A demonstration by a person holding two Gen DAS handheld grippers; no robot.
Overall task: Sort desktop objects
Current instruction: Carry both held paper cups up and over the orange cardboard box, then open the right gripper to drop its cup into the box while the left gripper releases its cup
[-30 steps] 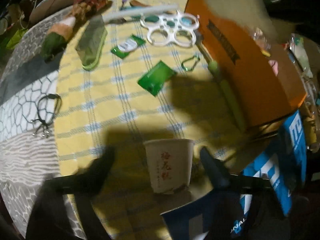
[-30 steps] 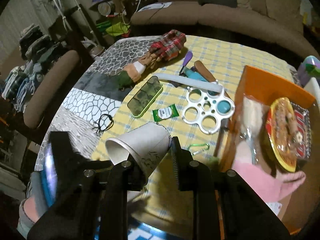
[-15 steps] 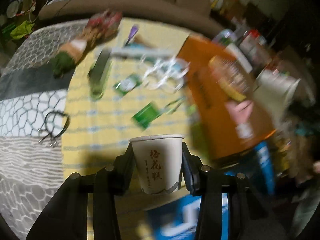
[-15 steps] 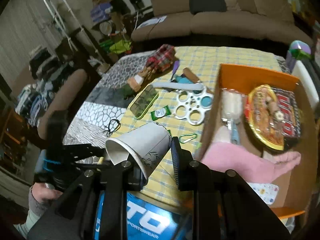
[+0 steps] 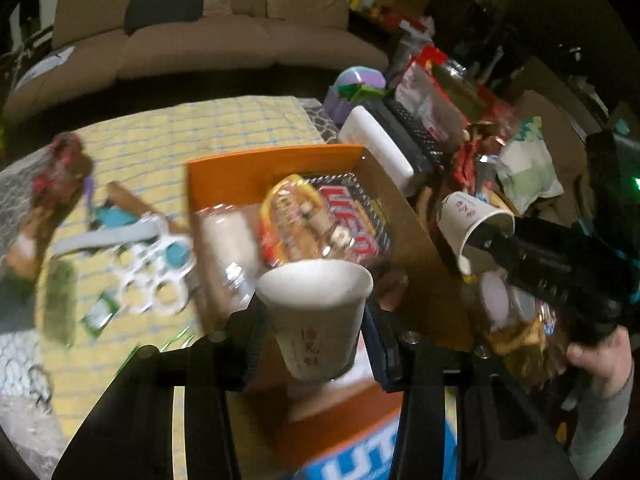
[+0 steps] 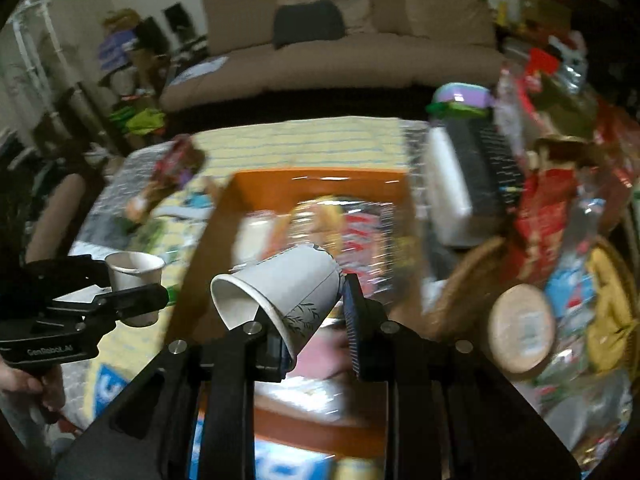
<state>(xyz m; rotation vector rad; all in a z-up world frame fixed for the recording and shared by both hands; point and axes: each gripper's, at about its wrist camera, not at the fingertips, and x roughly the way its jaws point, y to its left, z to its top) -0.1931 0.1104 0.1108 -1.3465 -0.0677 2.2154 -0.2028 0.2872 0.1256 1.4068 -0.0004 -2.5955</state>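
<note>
The left gripper (image 5: pixel 316 332) clamps an upright, tapered white paper cup (image 5: pixel 318 320) above the orange box (image 5: pixel 272 168). The right gripper (image 6: pixel 316 320) pinches a second paper cup (image 6: pixel 280 292), tipped sideways, over the same box, which holds a glossy noodle pack (image 5: pixel 344 220).

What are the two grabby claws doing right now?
Left gripper: closed on an upright paper cup.
Right gripper: closed on a tilted paper cup, mouth facing left.
</note>
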